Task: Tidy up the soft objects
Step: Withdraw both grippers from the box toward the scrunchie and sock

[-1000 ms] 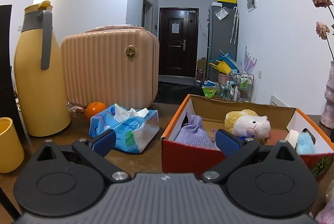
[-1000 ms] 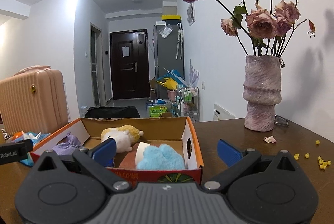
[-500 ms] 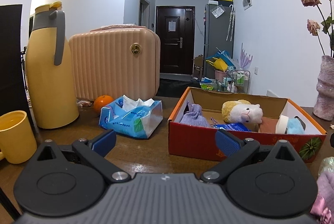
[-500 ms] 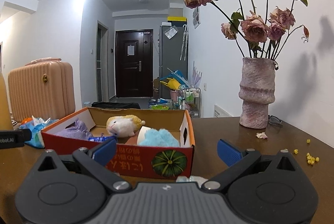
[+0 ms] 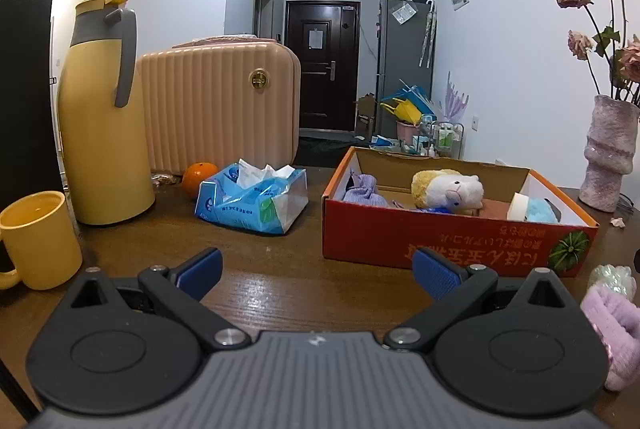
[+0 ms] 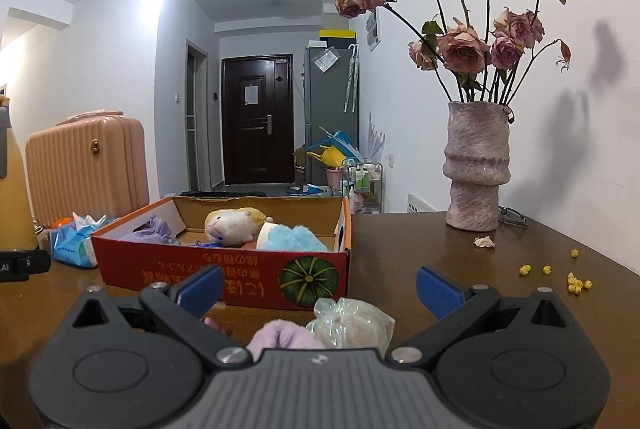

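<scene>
Lilac plush (image 6: 282, 337) and a crinkly plastic-wrapped bundle (image 6: 352, 321) lay at the table's near edge, before the red cardboard box (image 6: 224, 269). Both looked light and squashy; pinch mid-body. The right claw (image 6: 318, 285) and the left claw (image 5: 316, 269) gaped wide, empty.

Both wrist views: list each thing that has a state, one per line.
left gripper: open, empty.
right gripper: open, empty.
cardboard box: open-topped, holding soft toys.
tissue pack: opened, tissue sticking out.
thermos jug: upright, lid shut.
yellow mug: upright.
suitcase: closed, standing.
vase: upright, holding dried roses.
purple plush: outside the box, on the table.
</scene>
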{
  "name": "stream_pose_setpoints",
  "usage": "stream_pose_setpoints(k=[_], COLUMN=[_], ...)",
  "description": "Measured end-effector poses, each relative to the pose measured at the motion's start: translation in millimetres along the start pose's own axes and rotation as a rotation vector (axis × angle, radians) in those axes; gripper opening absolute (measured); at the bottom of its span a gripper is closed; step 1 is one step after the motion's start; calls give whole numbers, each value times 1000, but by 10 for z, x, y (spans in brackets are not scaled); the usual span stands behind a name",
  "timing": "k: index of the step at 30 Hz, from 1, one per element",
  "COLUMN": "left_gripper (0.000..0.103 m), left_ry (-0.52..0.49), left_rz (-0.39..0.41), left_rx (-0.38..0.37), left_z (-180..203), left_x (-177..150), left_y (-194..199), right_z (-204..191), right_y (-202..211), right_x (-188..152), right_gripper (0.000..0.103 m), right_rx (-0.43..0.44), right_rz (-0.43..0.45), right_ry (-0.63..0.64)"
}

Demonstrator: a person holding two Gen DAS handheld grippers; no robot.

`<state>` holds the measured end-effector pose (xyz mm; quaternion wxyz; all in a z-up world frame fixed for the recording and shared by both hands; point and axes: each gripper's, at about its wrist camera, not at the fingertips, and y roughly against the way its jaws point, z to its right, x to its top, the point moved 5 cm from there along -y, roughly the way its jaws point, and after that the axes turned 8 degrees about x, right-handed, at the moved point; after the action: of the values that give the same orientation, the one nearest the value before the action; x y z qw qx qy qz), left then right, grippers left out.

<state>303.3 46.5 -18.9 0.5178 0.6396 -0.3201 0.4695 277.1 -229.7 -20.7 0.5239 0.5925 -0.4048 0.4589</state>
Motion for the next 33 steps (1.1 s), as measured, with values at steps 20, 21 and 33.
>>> stream_pose_setpoints(k=[20,21,33], left_gripper=[103,103,103], left_ry=[-11,-11,-5], left_rz=[-14,-14,-9], left_rx=[-50,-52,-68], left_z=[-13,-13,-20], left_x=[-98,-99,-87], left_y=[187,188,213], right_z=[-42,-44,-103], right_y=[113,114,132], right_x=[-56,-55,-72], right_gripper=[103,103,103], right_rx=[41,42,57], right_rz=[-11,-11,-10], right_ry=[14,15,34])
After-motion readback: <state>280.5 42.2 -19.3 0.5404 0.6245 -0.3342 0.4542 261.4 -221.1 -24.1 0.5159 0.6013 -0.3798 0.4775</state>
